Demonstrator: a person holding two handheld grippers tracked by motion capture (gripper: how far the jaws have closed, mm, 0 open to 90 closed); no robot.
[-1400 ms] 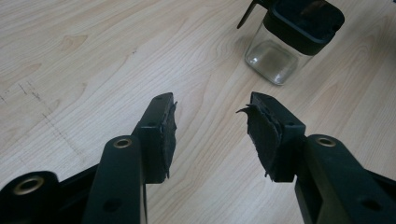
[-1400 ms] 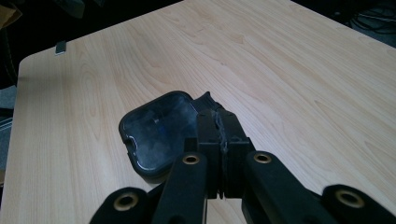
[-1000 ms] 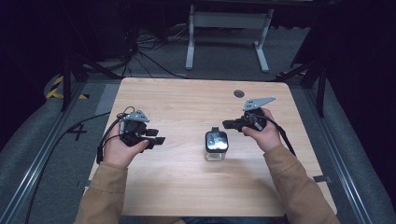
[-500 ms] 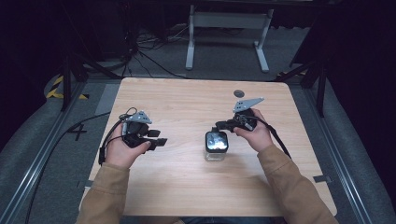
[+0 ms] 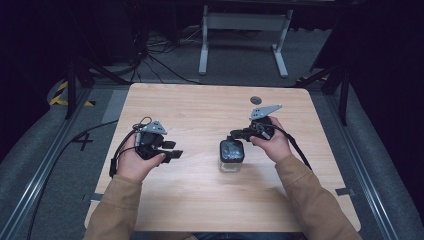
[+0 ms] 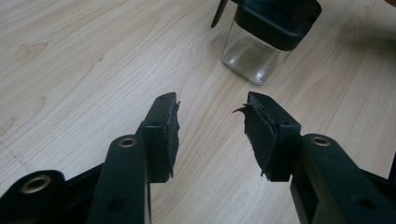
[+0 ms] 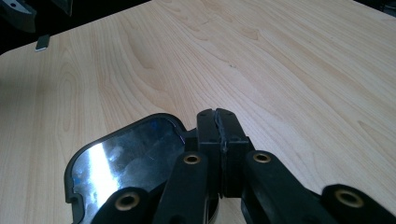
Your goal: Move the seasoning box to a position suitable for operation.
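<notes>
Glass jar (image 5: 231,156) w/ black lid: rigid, slick, breakable—grab sidewalls; left tongs (image 6: 210,128) open beside it, right tongs (image 7: 218,122) closed above lid.

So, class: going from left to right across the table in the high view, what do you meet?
Left gripper → glass jar → right gripper's hand.
</notes>
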